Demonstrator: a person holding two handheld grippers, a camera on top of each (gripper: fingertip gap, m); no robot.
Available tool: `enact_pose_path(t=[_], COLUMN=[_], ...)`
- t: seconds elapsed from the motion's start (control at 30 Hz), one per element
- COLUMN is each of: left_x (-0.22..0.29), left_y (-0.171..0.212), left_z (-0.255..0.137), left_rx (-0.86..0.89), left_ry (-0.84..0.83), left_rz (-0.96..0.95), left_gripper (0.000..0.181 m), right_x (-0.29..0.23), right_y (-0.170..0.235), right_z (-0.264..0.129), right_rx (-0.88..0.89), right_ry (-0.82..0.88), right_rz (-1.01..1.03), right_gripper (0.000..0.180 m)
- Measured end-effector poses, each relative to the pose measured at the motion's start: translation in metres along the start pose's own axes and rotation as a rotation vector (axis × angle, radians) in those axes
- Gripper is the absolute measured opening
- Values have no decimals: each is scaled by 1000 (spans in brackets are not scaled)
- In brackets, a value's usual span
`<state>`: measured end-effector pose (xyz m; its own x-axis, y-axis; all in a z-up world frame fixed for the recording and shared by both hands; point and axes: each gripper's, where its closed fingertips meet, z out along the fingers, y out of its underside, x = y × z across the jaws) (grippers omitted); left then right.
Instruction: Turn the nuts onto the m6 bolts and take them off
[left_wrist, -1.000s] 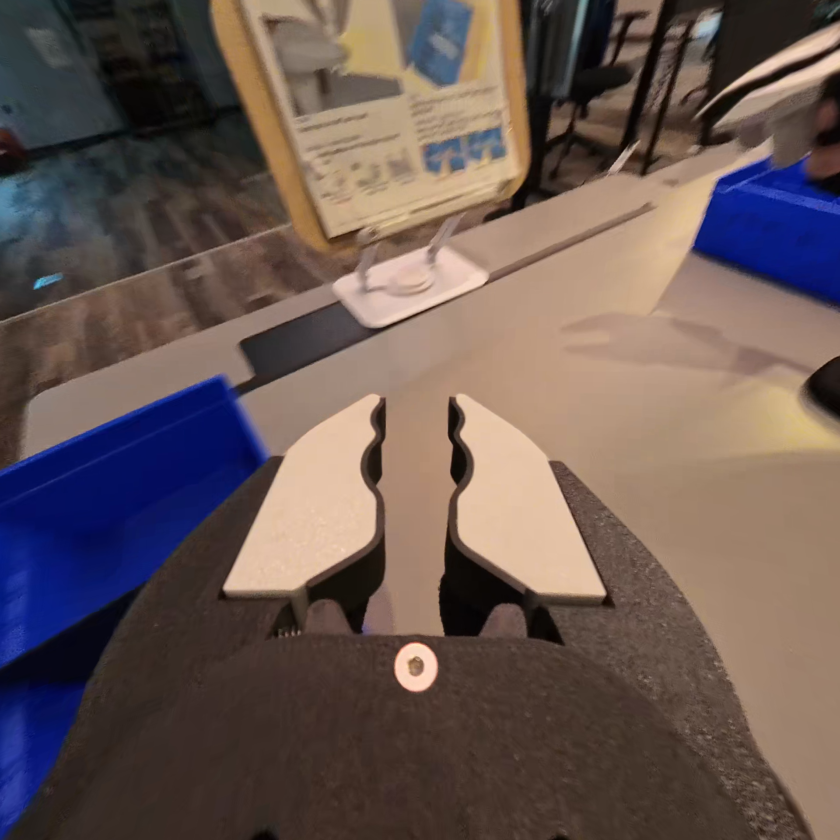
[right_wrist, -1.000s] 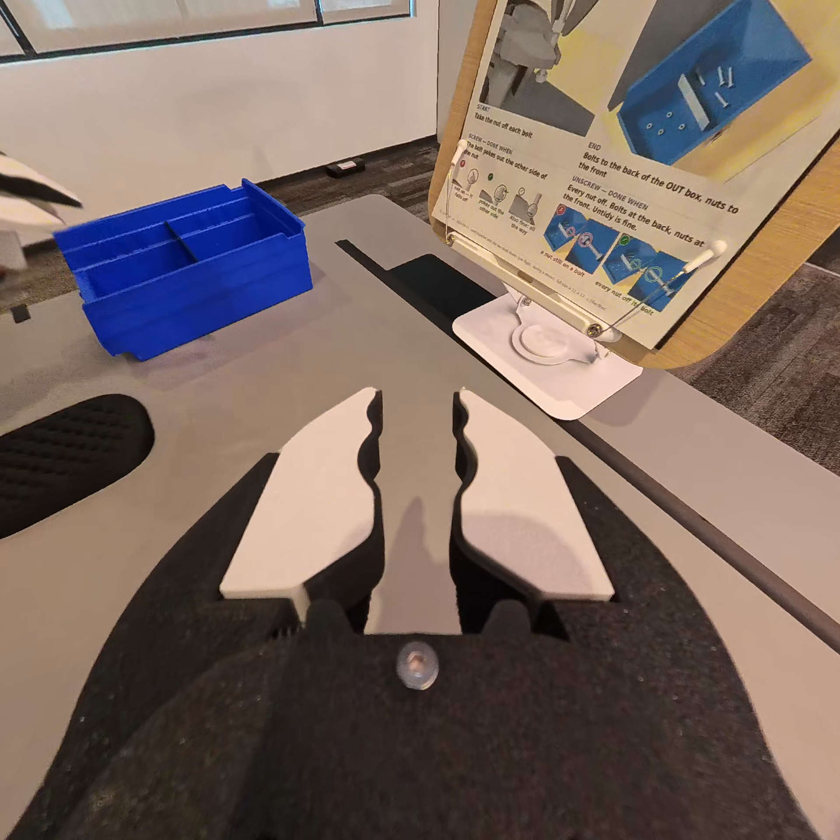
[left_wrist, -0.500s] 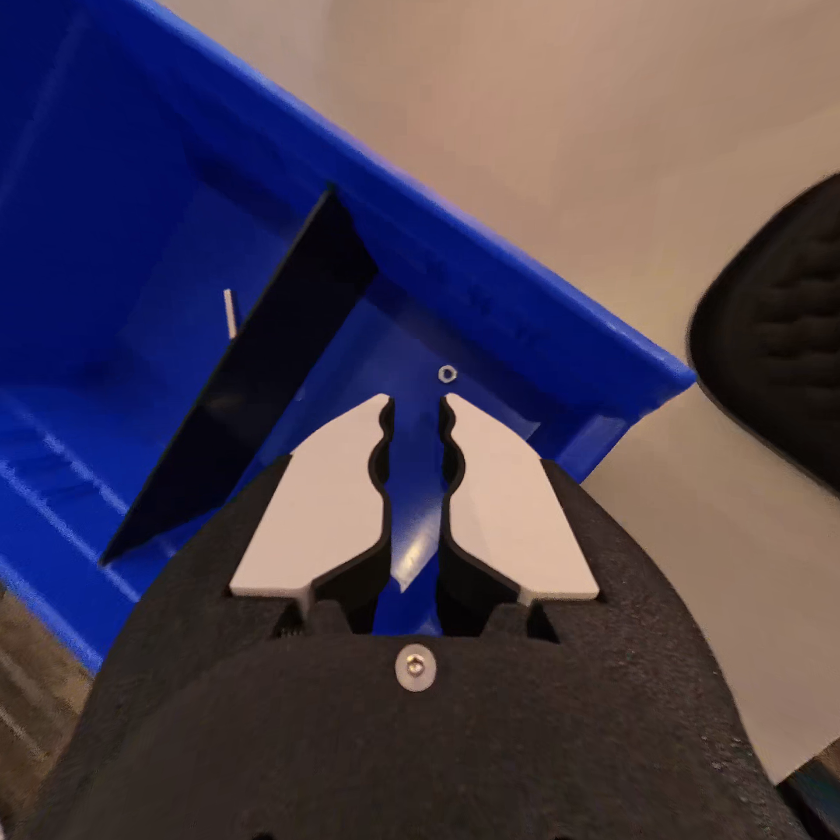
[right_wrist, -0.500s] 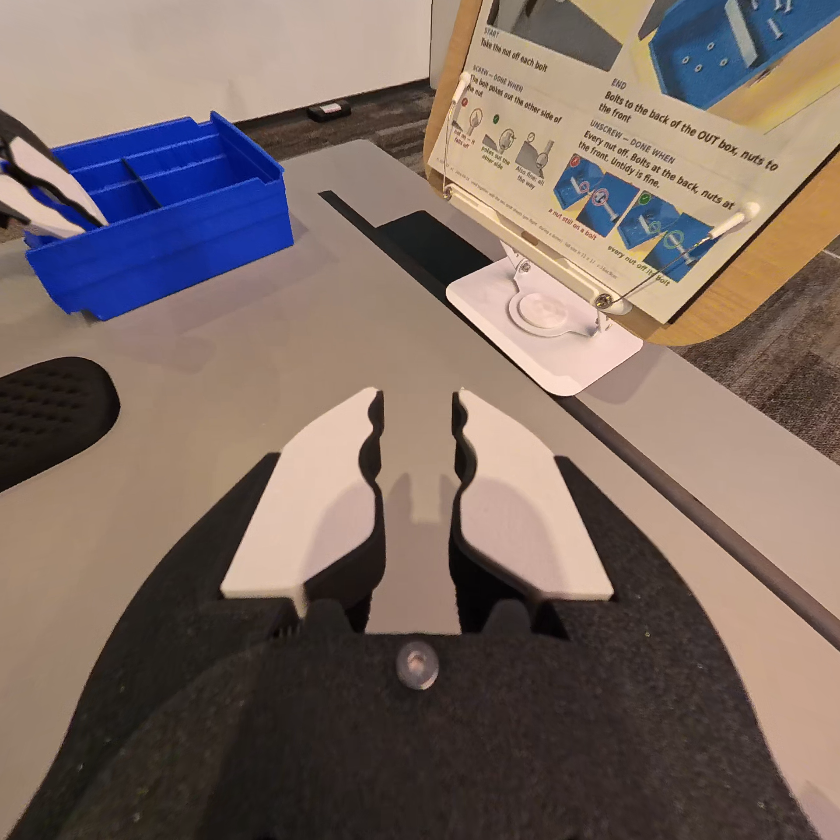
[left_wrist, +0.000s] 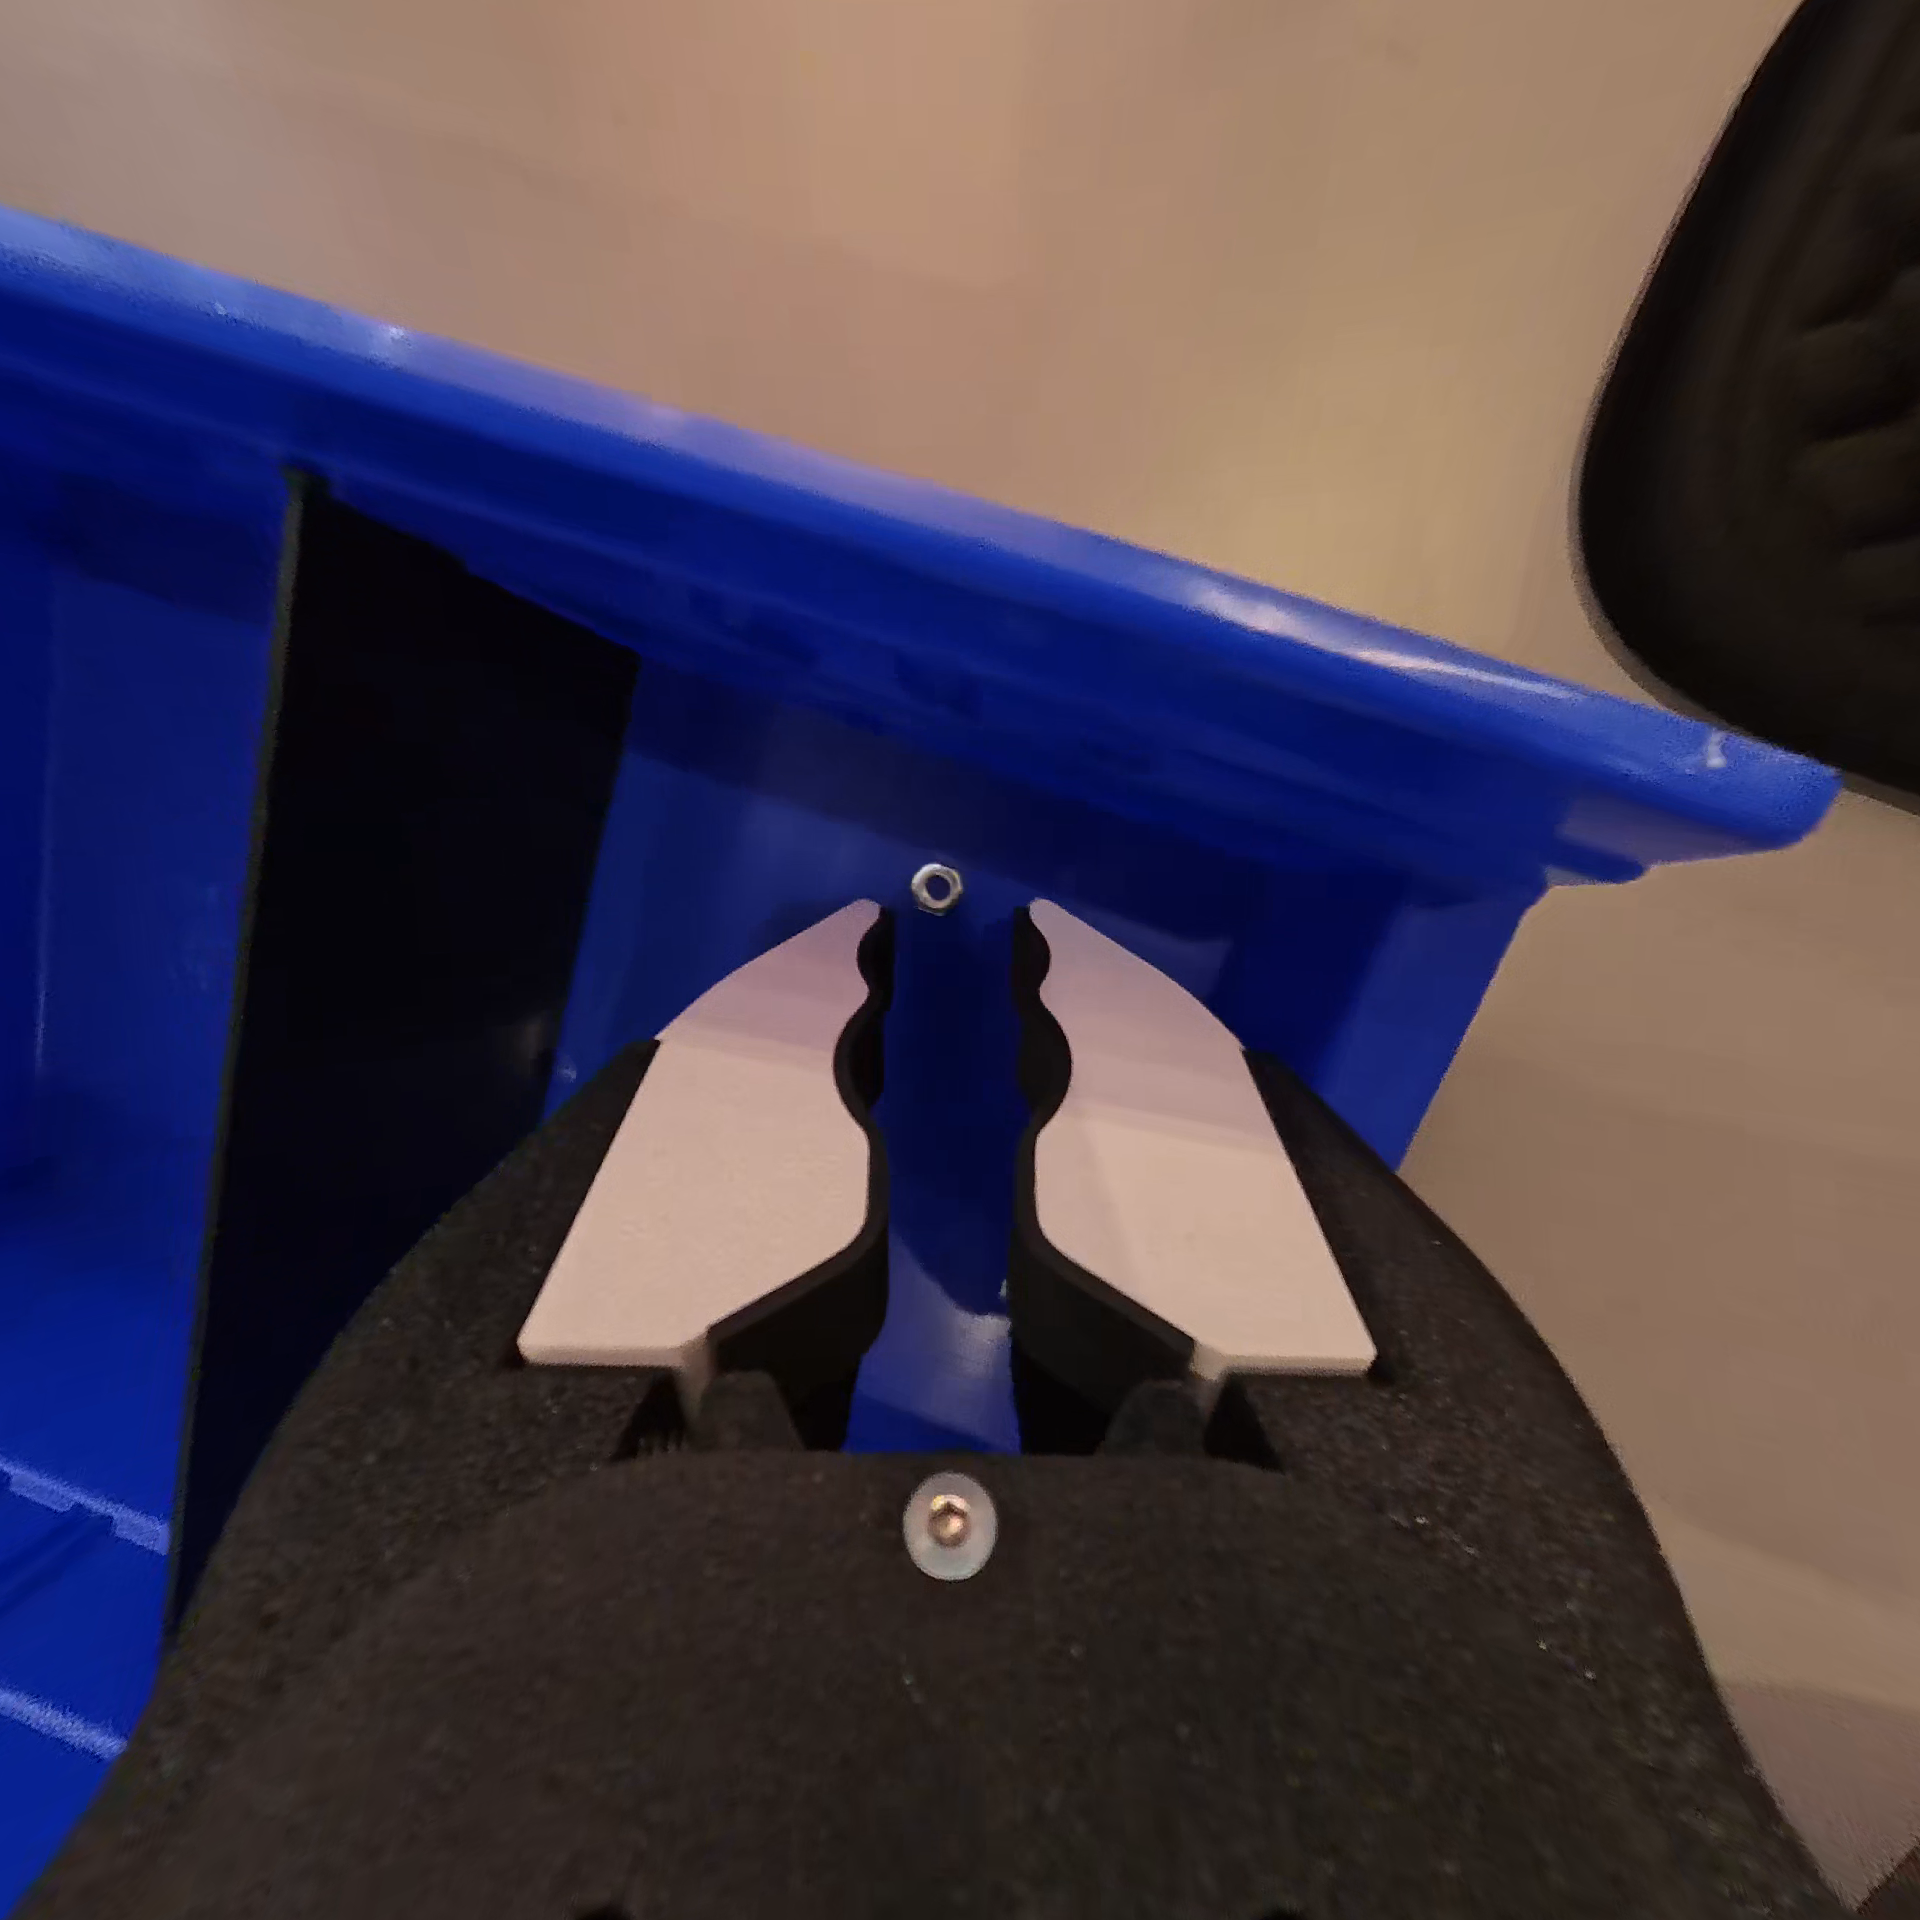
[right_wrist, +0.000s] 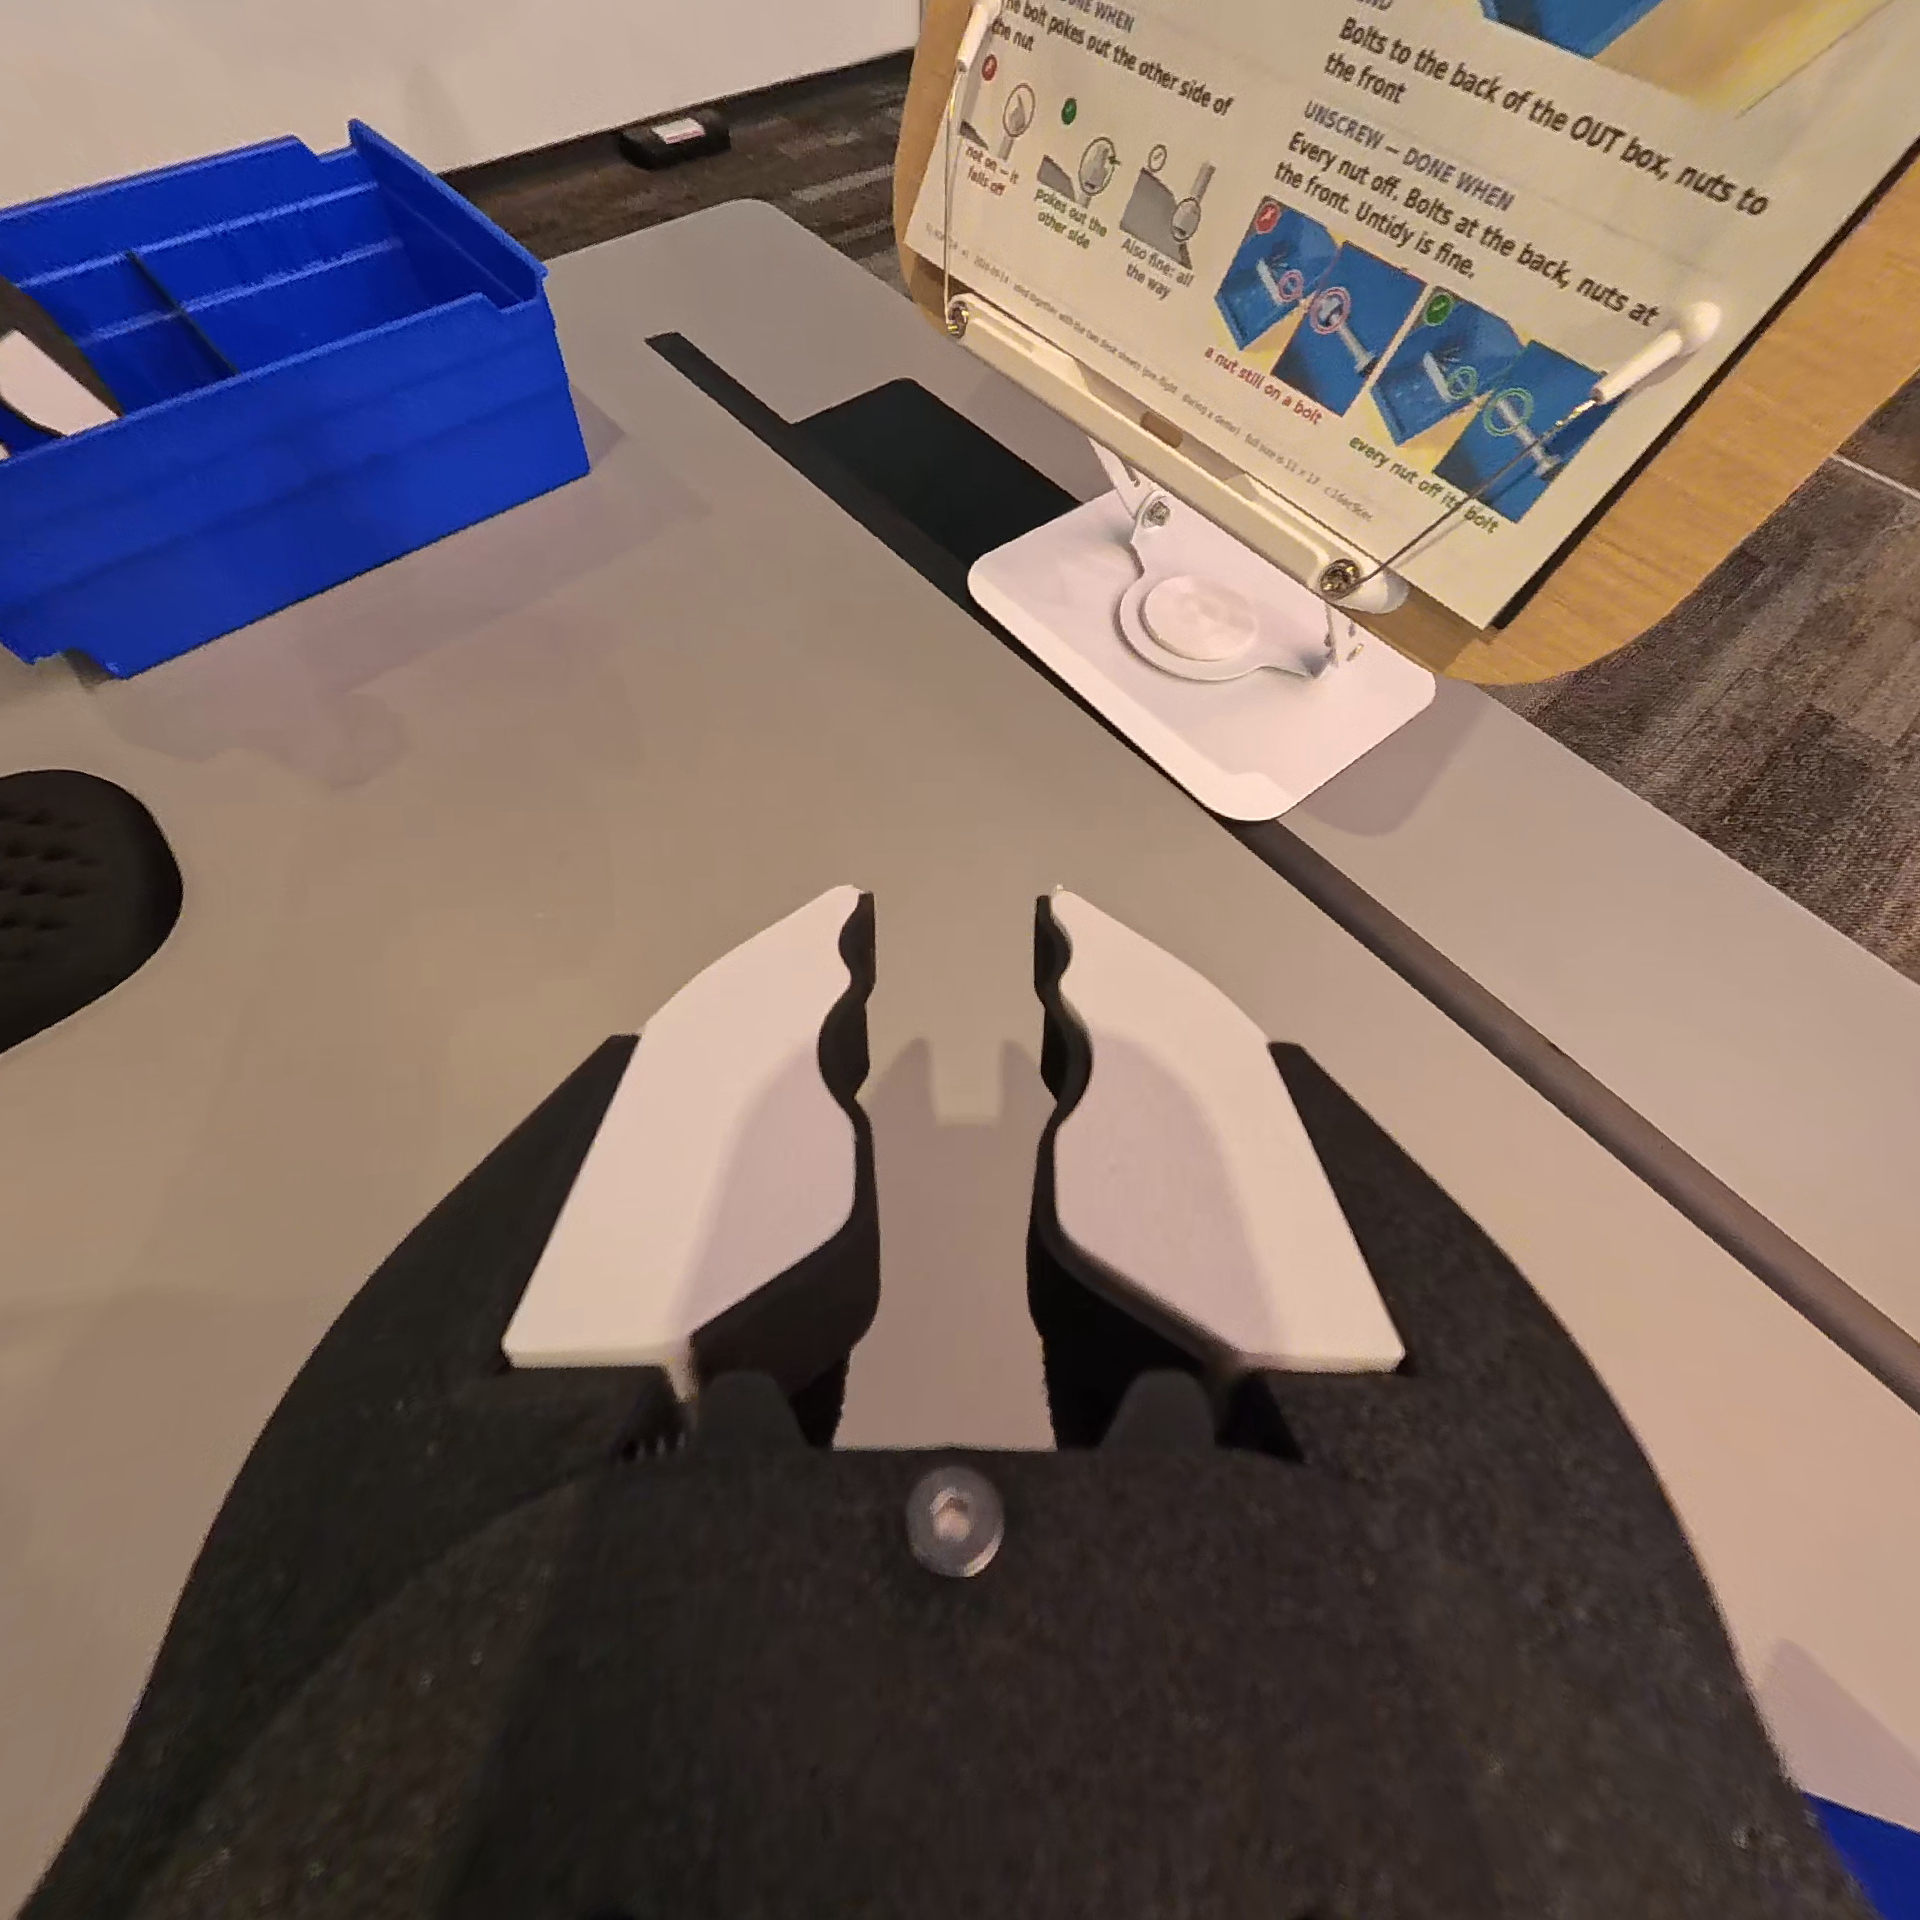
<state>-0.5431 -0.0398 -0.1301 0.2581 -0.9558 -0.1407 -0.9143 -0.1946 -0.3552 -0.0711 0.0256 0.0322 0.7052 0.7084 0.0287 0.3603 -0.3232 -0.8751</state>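
Nut (left_wrist: 935, 889) now nearer left hand-held gripper (left_wrist: 954, 914)

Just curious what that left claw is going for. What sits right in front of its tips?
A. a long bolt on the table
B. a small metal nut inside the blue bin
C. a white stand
B: the nut lies in the blue bin, just ahead of the open left claw.

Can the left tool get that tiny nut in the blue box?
Probably yes. The left tool is open inside the blue bin, and the nut lies just past its tips with nothing between. The black divider stands off to the side.
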Motion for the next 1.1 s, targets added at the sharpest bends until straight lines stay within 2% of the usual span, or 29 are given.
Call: enact_pose_path(t=[0.33, 0.7, 0.93, 1.1], left_x=[-6, -3, 1, -6], left_y=[2, 3, -1, 2], left_z=[13, 16, 17, 15], left_rx=[-35, -5, 34, 50], left_ry=[47, 95, 122, 61], left_rz=[25, 0, -13, -26], left_gripper=[29, 22, 11, 11], right_x=[7, 6, 5, 5], right_y=[5, 13, 17, 16], right_z=[-5, 2, 4, 3], right_rx=[-7, -52, -75, -68], right_ry=[4, -5, -8, -18], right_rz=[22, 11, 3, 10], right_gripper=[28, 28, 28, 27])
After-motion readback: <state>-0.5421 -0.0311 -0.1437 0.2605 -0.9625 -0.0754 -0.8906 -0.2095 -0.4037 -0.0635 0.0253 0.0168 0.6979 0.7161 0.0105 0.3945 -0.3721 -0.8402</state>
